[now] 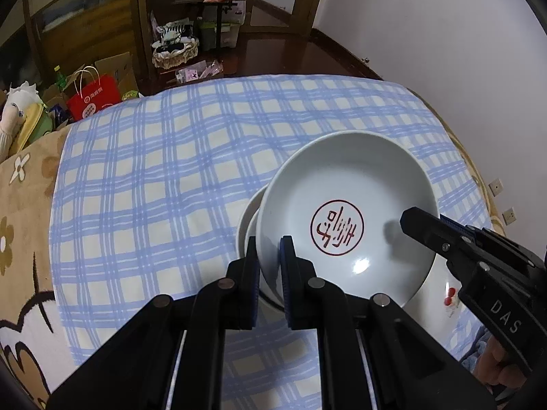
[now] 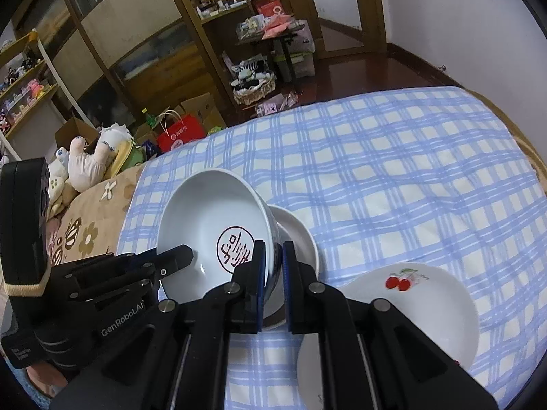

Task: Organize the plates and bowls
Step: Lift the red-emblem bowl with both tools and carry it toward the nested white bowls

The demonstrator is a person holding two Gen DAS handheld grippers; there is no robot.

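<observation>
A white bowl (image 1: 342, 198) with a red round seal mark inside is held by both grippers at opposite sides of its rim. My left gripper (image 1: 270, 251) is shut on the near rim in the left wrist view, and it shows at the left (image 2: 179, 258) of the right wrist view. My right gripper (image 2: 273, 254) is shut on the other side of the same bowl (image 2: 212, 212), reaching in from the right (image 1: 420, 225) in the left wrist view. Just under it sits a second white bowl (image 2: 295, 232), partly covered; whether they touch I cannot tell.
A white plate (image 2: 420, 300) with a cherry print lies on the blue checked cloth (image 2: 393, 171) to the right of the bowls. Beyond the cloth's left edge is a brown flowered blanket (image 1: 24, 205) with plush toys (image 2: 89, 164). Shelves, boxes and a red bag stand behind.
</observation>
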